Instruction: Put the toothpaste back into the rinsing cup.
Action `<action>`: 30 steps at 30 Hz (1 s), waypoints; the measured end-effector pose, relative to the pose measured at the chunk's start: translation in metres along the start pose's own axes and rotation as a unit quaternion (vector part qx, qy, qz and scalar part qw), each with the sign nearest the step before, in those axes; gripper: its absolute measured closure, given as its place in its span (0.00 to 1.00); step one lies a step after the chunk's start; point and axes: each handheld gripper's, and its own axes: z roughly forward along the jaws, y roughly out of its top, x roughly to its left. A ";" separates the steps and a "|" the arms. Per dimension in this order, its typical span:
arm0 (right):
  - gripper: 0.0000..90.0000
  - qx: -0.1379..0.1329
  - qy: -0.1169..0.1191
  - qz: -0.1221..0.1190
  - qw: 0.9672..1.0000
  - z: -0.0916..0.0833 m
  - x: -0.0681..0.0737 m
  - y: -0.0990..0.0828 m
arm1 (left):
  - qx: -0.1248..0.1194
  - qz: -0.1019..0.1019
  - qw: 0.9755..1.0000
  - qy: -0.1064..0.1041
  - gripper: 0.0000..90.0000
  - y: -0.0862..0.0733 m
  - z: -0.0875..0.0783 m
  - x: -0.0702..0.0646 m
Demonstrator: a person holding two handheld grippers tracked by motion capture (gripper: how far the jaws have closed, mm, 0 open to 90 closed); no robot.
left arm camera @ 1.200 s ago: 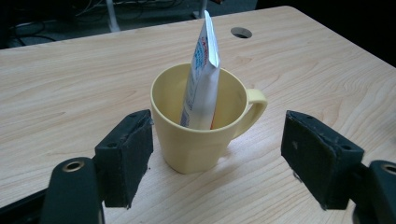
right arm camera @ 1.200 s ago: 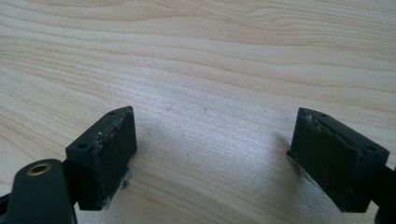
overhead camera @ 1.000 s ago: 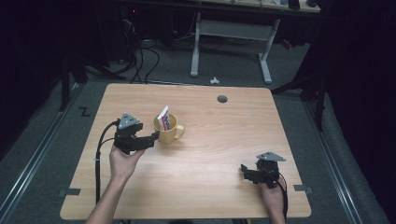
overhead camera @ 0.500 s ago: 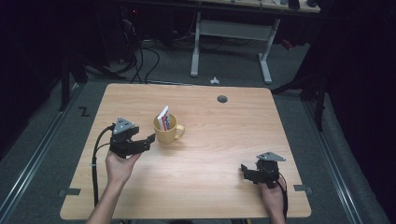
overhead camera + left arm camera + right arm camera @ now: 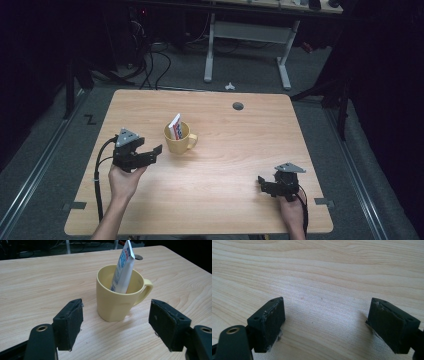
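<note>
A yellow mug [image 5: 179, 140] [image 5: 119, 295] stands upright near the middle of the wooden table [image 5: 240, 150], its handle to the right. A white tube with red and blue print [image 5: 175, 126] [image 5: 123, 267] leans inside it, sticking out above the rim. My left gripper [image 5: 156, 152] [image 5: 116, 325] is open a little short of the mug, its jaws set wide and nothing between them. Low over bare wood near the front right corner, my right gripper [image 5: 261, 183] [image 5: 325, 322] is open too, holding nothing.
A round cable hole [image 5: 238, 106] sits in the table near its far edge. Beyond the table stand a white desk frame [image 5: 245, 45] and loose cables [image 5: 150, 60] on the dark floor. The left gripper's black cable [image 5: 97, 175] trails toward the front edge.
My left gripper has drawn back from the mug toward the front left, leaving a gap between them. The right gripper has stayed where it was.
</note>
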 end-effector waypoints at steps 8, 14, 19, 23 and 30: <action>0.16 0.000 0.000 0.000 1.000 0.000 0.000 0.000 | 0.002 -0.006 1.000 -0.001 0.31 -0.006 -0.001 0.003; 0.16 0.000 0.000 0.000 1.000 0.000 0.000 0.000 | 0.007 -0.010 1.000 0.000 0.32 -0.009 -0.002 0.004; 0.16 0.000 0.000 0.000 1.000 0.000 0.000 0.000 | 0.006 -0.014 1.000 0.002 0.32 -0.012 -0.002 0.005; 0.16 0.000 0.000 0.000 1.000 0.000 0.000 0.000 | 0.005 -0.020 1.000 0.004 0.32 -0.016 -0.004 0.007; 0.16 0.000 0.000 0.000 1.000 0.000 0.000 0.000 | 0.007 -0.030 1.000 0.007 0.32 -0.023 -0.005 0.011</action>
